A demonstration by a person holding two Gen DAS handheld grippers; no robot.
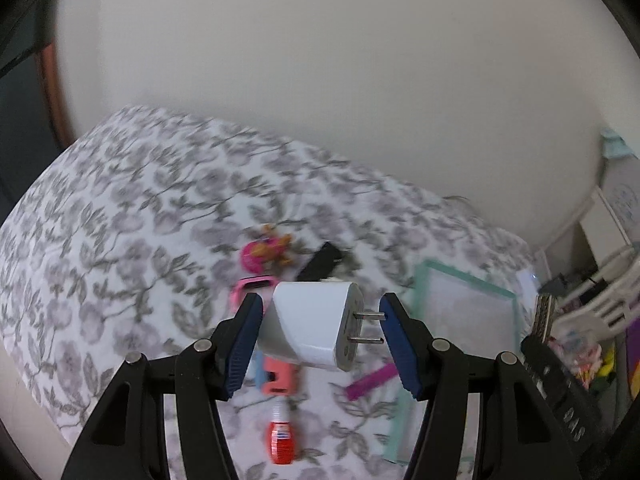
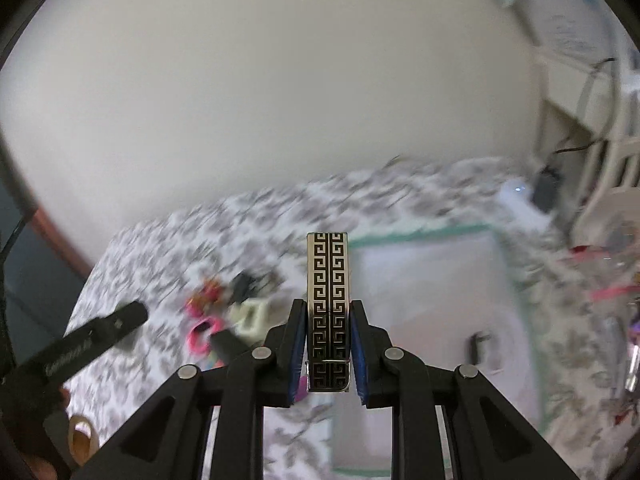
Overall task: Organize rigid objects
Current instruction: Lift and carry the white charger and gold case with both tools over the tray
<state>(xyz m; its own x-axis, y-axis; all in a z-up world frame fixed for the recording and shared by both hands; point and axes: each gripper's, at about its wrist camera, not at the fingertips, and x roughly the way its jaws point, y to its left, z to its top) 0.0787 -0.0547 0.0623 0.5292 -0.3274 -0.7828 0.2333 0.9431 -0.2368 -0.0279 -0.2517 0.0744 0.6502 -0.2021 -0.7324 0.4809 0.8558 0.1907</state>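
Observation:
My left gripper (image 1: 320, 304) is shut on a white charger plug (image 1: 312, 324). One blue pad presses its body and the other meets the tips of its two metal prongs. It hangs above a floral bedspread (image 1: 120, 240). My right gripper (image 2: 328, 308) is shut on a slim metal bar with a black key pattern (image 2: 328, 272), which stands upright between the pads. That bar (image 1: 544, 316) also shows at the right edge of the left wrist view. A white tray with a teal rim (image 1: 464, 280) (image 2: 420, 234) lies on the bed to the right.
Below the charger lie a pink toy (image 1: 260, 252), a black piece (image 1: 320, 264), a coral object (image 1: 278, 380), a red bottle (image 1: 280, 440) and a magenta stick (image 1: 368, 380). A small black item (image 2: 476, 346) sits in the tray. A wall runs behind, and cluttered white furniture (image 2: 600, 152) stands right.

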